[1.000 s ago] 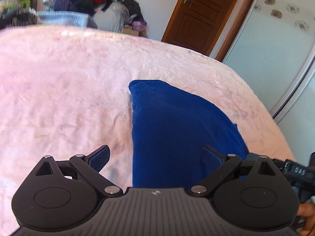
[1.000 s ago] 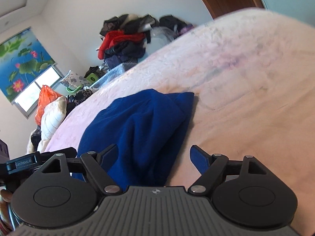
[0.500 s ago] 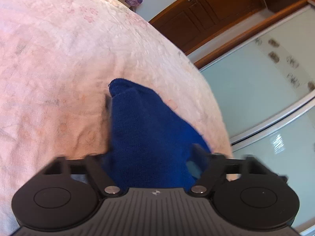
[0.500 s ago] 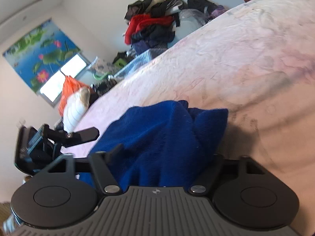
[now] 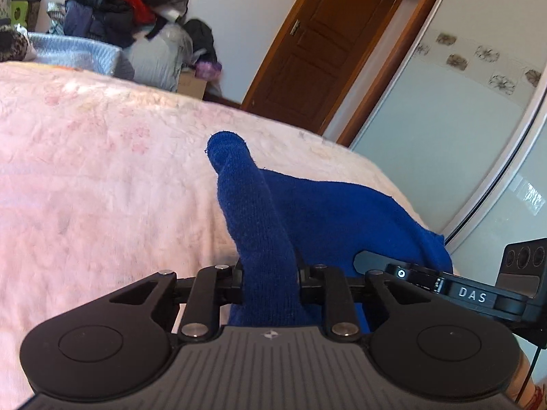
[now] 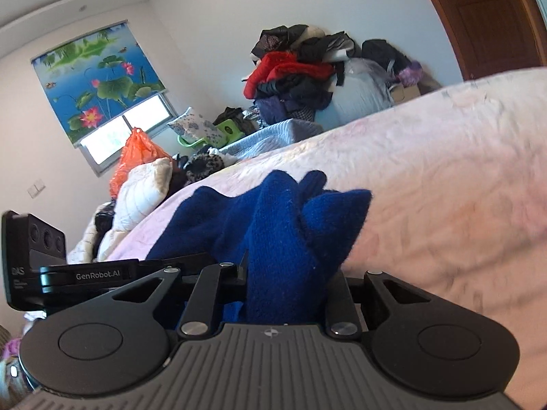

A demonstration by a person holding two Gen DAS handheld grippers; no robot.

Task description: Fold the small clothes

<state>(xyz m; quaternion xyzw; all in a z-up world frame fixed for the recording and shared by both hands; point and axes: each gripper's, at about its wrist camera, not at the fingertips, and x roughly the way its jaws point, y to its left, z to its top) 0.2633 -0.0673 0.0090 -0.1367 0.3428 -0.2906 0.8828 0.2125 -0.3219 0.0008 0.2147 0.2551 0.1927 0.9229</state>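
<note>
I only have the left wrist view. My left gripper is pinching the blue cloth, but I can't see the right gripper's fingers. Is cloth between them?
Observer: Yes. In the right wrist view the right gripper has a bunched fold of the blue cloth between its fingers, and its jaws are closing on it.
Operator: Is anything lying on the bed past the cloth on that side?
Observer: No, only bare pink bedspread shows there.
Operator: What is beyond the far edge of the bed, away from the door?
Observer: A window with a lotus-print blind, and below it an orange bag beside a white pillow.
</note>
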